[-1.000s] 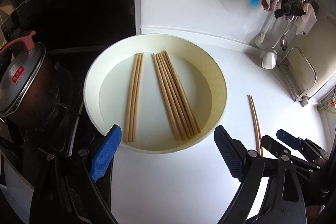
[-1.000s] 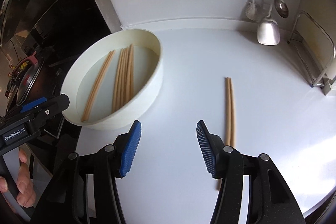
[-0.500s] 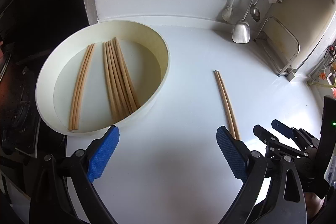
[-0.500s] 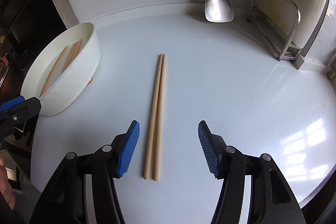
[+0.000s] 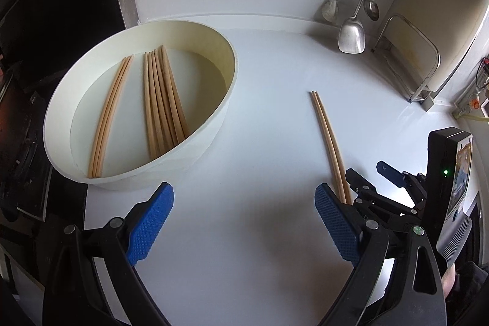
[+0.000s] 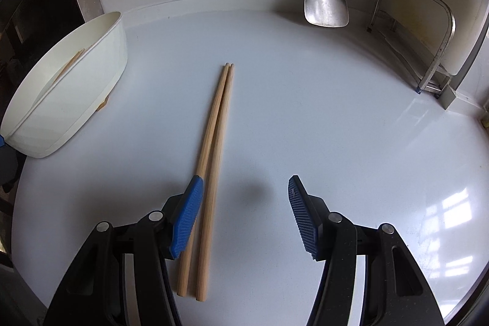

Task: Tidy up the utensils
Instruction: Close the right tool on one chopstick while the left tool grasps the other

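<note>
Where white counter [image 6: 305, 118] meets wall, a spatula [image 6: 325, 5] hangs

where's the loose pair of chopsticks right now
The loose pair of chopsticks lies flat on the white counter, to the right of the round tub, its near end under the open right gripper beside that gripper's left finger.

No legible text or labels.
</note>
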`<action>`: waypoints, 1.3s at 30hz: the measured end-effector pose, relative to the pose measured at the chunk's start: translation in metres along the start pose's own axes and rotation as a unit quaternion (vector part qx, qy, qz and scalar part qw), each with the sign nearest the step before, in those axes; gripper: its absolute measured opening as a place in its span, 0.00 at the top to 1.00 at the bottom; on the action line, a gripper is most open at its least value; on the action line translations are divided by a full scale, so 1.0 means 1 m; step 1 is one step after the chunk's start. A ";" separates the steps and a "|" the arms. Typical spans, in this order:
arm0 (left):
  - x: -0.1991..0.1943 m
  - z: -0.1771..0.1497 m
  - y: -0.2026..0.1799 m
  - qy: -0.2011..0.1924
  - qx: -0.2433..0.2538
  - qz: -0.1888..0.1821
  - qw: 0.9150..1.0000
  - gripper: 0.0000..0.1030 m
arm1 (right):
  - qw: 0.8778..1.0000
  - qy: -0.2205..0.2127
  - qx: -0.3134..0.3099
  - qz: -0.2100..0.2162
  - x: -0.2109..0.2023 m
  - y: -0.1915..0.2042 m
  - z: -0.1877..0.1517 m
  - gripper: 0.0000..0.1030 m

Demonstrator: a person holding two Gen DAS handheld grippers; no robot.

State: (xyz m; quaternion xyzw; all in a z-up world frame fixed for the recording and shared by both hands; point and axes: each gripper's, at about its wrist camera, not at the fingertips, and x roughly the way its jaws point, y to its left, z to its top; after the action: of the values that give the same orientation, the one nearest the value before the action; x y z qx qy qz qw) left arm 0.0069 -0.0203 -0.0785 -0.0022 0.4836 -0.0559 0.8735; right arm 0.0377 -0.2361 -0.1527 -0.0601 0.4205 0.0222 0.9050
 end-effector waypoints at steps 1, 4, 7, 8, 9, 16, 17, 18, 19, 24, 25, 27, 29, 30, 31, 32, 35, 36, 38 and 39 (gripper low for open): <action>0.000 -0.001 -0.001 0.000 0.000 0.001 1.000 0.11 | 1.000 0.001 -0.005 -0.002 0.001 0.002 -0.001 0.46; 0.001 -0.002 -0.001 0.001 0.001 0.002 1.000 0.11 | 1.000 0.001 -0.011 -0.006 0.003 0.004 -0.003 0.46; 0.001 -0.004 -0.003 0.002 0.002 0.003 1.000 0.11 | 1.000 0.000 -0.015 -0.006 0.007 0.002 -0.003 0.47; 0.002 -0.004 -0.004 0.002 0.002 0.003 1.000 0.11 | 1.000 -0.002 -0.018 -0.008 0.008 0.001 -0.003 0.47; 0.002 -0.004 -0.004 0.002 0.002 0.004 1.000 0.11 | 1.000 -0.004 -0.020 -0.009 0.008 0.002 -0.003 0.49; 0.006 -0.006 -0.010 0.005 0.005 0.004 1.000 0.11 | 0.999 -0.010 -0.046 -0.006 0.012 0.006 -0.004 0.79; 0.007 -0.006 -0.011 0.006 0.005 0.004 1.000 0.11 | 0.999 -0.010 -0.051 -0.003 0.012 0.007 -0.004 0.81; 0.007 -0.006 -0.013 0.007 0.005 0.004 1.000 0.11 | 0.998 -0.011 -0.057 -0.001 0.013 0.008 -0.005 0.88; 0.008 -0.006 -0.015 0.007 0.005 0.005 1.000 0.11 | 0.998 -0.010 -0.062 0.001 0.013 0.009 -0.005 0.94; 0.014 -0.006 -0.030 0.008 0.010 -0.005 1.000 0.11 | 0.999 -0.008 -0.052 0.011 0.012 -0.001 -0.005 0.94; 0.016 -0.006 -0.035 0.008 0.011 -0.007 1.000 0.11 | 0.999 -0.008 -0.049 0.011 0.012 -0.005 -0.005 0.94; 0.019 -0.005 -0.043 0.010 0.013 -0.011 1.000 0.11 | 0.999 -0.008 -0.045 0.007 0.011 -0.014 -0.006 0.94; 0.024 -0.004 -0.051 0.010 0.013 -0.017 1.000 0.11 | 0.999 -0.008 -0.039 0.004 0.010 -0.024 -0.007 0.94; 0.027 -0.003 -0.056 0.011 0.013 -0.018 1.000 0.11 | 0.999 -0.007 -0.035 0.003 0.009 -0.030 -0.008 0.94; 0.030 -0.002 -0.059 0.011 0.014 -0.020 1.000 0.11 | 0.999 -0.007 -0.031 0.001 0.008 -0.036 -0.008 0.94; 0.034 -0.001 -0.064 0.010 0.015 -0.021 1.000 0.11 | 1.000 -0.007 -0.027 -0.001 0.007 -0.041 -0.009 0.94; 0.045 0.002 -0.077 0.009 0.015 -0.025 1.000 0.11 | 1.000 -0.008 -0.019 -0.005 0.006 -0.058 -0.010 0.94; 0.050 0.003 -0.081 0.011 0.015 -0.025 1.000 0.11 | 1.000 -0.008 -0.015 -0.004 0.005 -0.064 -0.010 0.94; 0.060 0.003 -0.087 0.015 0.012 -0.022 1.000 0.11 | 1.000 -0.008 -0.008 -0.003 0.005 -0.075 -0.009 0.94; 0.065 0.004 -0.088 0.017 0.009 -0.021 1.000 0.11 | 1.000 -0.009 -0.004 0.000 0.005 -0.080 -0.009 0.94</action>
State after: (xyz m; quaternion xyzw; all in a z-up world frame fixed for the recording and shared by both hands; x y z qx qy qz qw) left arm 0.0359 -0.1148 -0.1265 -0.0032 0.4977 -0.0791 0.8637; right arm 0.0415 -0.3162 -0.1552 -0.0640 0.4125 0.0243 0.9084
